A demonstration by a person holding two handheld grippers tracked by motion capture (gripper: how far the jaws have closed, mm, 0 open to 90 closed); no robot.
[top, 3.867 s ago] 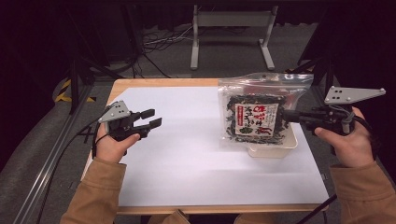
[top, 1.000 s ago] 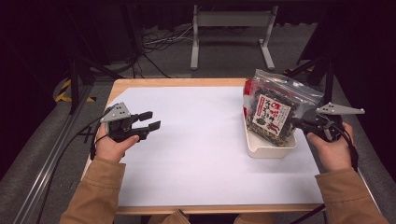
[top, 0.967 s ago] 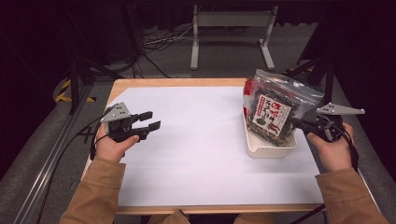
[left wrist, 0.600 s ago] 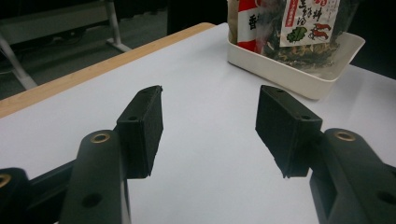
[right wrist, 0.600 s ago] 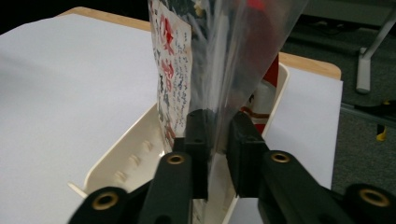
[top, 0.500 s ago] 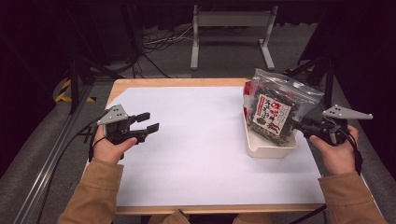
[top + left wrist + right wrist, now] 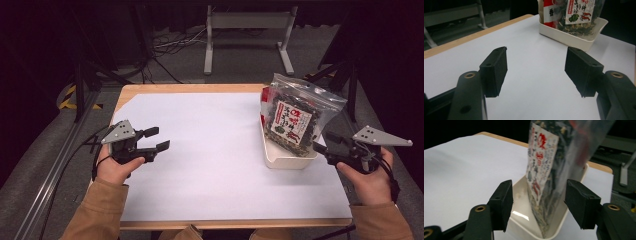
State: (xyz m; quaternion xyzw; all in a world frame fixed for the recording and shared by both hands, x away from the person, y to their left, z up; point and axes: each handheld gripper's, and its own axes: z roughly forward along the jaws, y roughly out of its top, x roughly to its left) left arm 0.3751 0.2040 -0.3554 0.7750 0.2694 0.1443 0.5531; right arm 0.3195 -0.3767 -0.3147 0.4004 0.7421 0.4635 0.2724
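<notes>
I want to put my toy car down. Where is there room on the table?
The white sheet is bare between the left claw and the white tray. It is crowded at the right edge: snack bag in the tray, right claw beside.

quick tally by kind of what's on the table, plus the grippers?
Snack bag: 1
White tray: 1
White sheet covering the table: 1
Grippers: 2, left gripper and right gripper
Total: 5
</notes>
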